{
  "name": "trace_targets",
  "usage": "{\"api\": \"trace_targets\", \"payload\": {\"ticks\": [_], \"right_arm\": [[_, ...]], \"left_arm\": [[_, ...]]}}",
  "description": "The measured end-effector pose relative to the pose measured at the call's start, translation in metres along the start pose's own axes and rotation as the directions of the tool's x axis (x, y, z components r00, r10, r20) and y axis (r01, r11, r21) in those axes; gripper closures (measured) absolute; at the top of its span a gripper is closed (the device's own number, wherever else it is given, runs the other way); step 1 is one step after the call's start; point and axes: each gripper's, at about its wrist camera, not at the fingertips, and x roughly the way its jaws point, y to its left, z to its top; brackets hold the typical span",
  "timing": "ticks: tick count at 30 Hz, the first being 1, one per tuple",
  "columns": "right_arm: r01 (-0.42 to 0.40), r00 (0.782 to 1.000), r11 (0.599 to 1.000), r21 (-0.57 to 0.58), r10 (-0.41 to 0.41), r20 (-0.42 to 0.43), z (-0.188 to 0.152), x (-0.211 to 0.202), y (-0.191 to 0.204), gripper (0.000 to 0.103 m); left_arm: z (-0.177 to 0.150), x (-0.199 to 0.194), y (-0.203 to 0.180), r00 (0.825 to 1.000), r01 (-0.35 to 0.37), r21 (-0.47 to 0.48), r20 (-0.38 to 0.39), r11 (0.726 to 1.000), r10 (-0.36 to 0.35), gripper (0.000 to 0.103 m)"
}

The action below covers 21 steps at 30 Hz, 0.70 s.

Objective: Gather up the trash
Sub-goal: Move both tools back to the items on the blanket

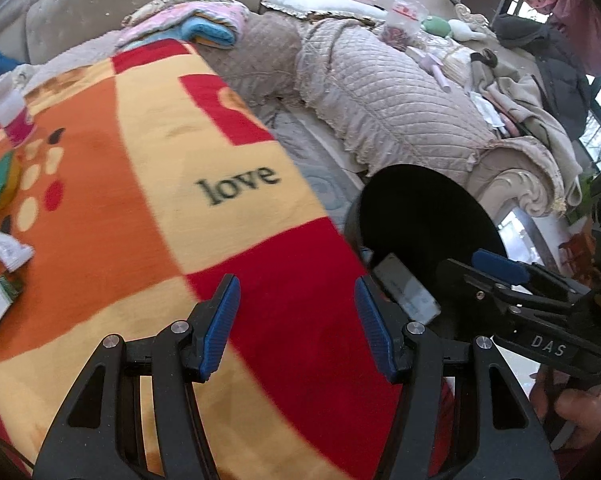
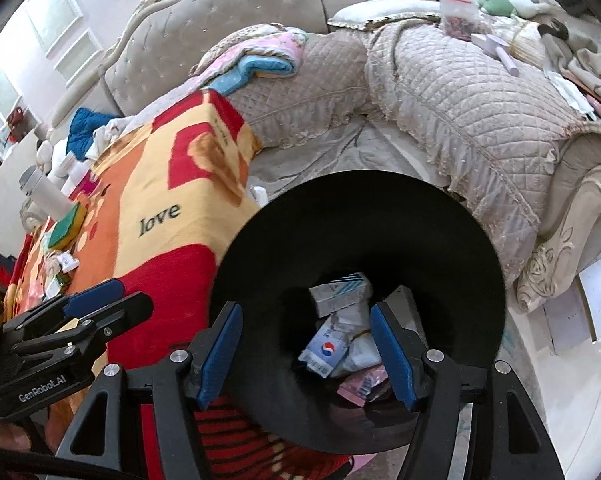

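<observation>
Black bin beside the desk already holds several cartons and wrappers. Both the left gripper and right gripper have their jaws spread, pinching nothing. More wrappers lie on the blanket at nine o'clock, so I judge the collecting partly done.

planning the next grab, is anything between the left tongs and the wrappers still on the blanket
Nothing visible is in the way. The left tongs stand open and empty over bare blanket; the wrappers lie at its far left edge with only open blanket between. The black bin sits on the opposite side.
</observation>
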Motion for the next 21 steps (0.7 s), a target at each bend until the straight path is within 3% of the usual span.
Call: {"api": "trace_targets", "payload": {"ticks": [9, 21], "right_arm": [[-0.053, 0.998, 0.996, -0.075, 0.052, -0.021, -0.004, 0.005, 0.046, 0.034], [-0.131, 0.989, 0.97, -0.204, 0.113, -0.098, -0.015, 0.026, 0.128, 0.034]], "left_arm": [[-0.018, -0.027, 0.039, 0.995, -0.096, -0.029, 0.026, 0.995, 0.096, 0.045], [-0.054, -0.073, 0.13, 0.983, -0.173, -0.174, 0.029, 0.969, 0.181, 0.045]]}}
